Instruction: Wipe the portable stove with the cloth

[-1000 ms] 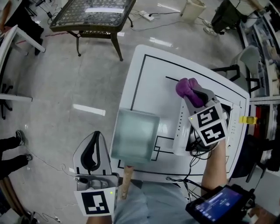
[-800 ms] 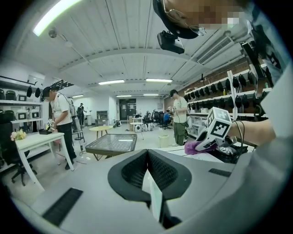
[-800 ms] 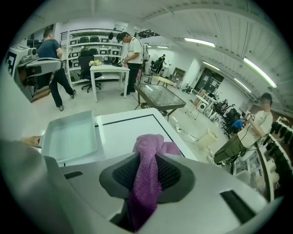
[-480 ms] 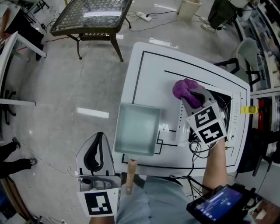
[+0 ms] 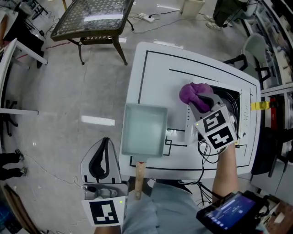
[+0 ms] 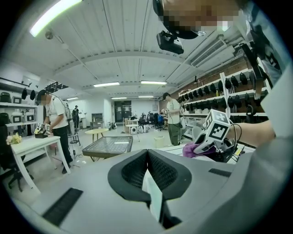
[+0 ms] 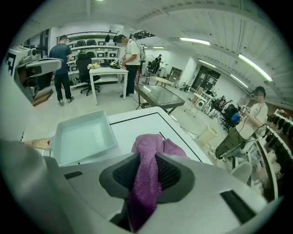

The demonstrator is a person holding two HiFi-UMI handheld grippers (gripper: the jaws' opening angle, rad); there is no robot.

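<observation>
Right gripper [image 7: 146, 176] is clamped on the fuzzy purple cloth [image 5: 194, 93], right at the white portable stove [image 5: 188, 120]. Left gripper [image 6: 147, 158] is pinched closed, empty.

A white table [image 5: 155, 77] with black lines on it stands on a grey floor [image 5: 68, 82]. By the near edge of the table sits a pale green tray [image 5: 143, 135]. Its wooden handle [image 5: 138, 176] sticks out over the edge. Just to the right of the tray is the portable stove [image 5: 188, 122], white on its side. The right gripper [image 5: 200, 104] is over the stove, with a purple cloth [image 5: 194, 93] bunched at its tip. The left gripper [image 5: 101, 148] is off the table, low on the left, over the floor. A small table with a dark top [image 5: 91, 13] stands far off at the top
</observation>
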